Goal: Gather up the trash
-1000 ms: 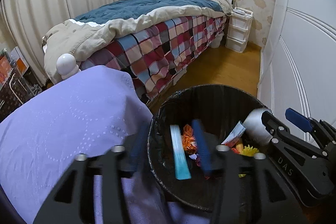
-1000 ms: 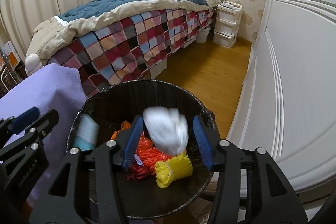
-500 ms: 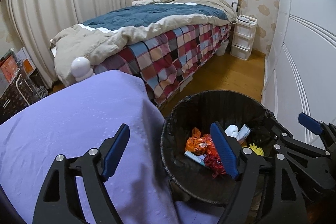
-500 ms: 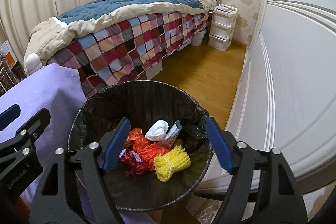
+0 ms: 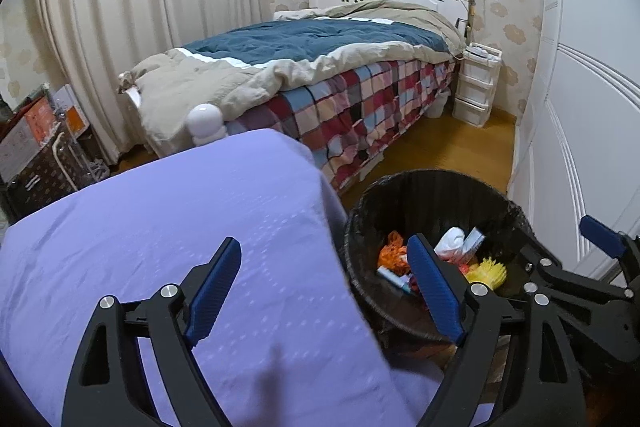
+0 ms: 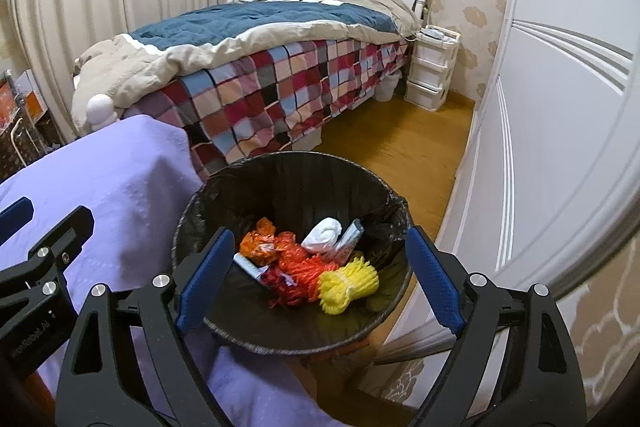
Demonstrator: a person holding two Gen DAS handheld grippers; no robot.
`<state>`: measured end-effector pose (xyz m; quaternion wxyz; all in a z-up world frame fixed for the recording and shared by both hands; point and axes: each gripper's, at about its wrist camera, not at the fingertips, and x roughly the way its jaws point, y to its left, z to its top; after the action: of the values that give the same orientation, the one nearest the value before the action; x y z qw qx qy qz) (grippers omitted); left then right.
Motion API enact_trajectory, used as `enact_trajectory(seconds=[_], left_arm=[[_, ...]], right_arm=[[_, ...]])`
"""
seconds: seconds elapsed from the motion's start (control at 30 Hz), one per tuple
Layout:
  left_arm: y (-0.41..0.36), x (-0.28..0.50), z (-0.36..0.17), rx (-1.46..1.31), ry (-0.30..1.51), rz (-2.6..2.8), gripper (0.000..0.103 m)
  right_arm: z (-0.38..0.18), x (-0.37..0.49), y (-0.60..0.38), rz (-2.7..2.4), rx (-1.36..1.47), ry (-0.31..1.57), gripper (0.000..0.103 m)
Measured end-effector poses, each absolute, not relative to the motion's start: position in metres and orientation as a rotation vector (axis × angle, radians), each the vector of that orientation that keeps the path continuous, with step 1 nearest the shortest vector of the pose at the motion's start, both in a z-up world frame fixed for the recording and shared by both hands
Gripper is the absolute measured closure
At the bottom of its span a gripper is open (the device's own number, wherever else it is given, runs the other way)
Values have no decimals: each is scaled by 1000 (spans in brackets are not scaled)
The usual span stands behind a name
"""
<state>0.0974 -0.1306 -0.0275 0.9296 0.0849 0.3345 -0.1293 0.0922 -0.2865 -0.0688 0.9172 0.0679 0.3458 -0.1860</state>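
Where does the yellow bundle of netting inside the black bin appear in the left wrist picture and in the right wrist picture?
Left wrist view: the yellow bundle of netting lies right of centre, low, partly behind the right gripper.
Right wrist view: it lies at centre, low, between the open fingers.
Shared landmark: the white crumpled wad just behind it.

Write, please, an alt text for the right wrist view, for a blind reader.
The open, empty right gripper hangs above a black trash bin holding yellow netting, orange netting and a white wad. A purple cloth lies left, a bed behind.
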Motion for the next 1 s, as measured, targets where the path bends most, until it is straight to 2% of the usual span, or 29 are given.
enact_trajectory(seconds=[0.63,1.0], left_arm=[[-71,32,-6,101,630,-195,20],[-66,25,0,89,619,-190,19]], right_arm=[[-34,24,-240,-320,113,616,16],[-28,14,-236,-320,110,598,16]])
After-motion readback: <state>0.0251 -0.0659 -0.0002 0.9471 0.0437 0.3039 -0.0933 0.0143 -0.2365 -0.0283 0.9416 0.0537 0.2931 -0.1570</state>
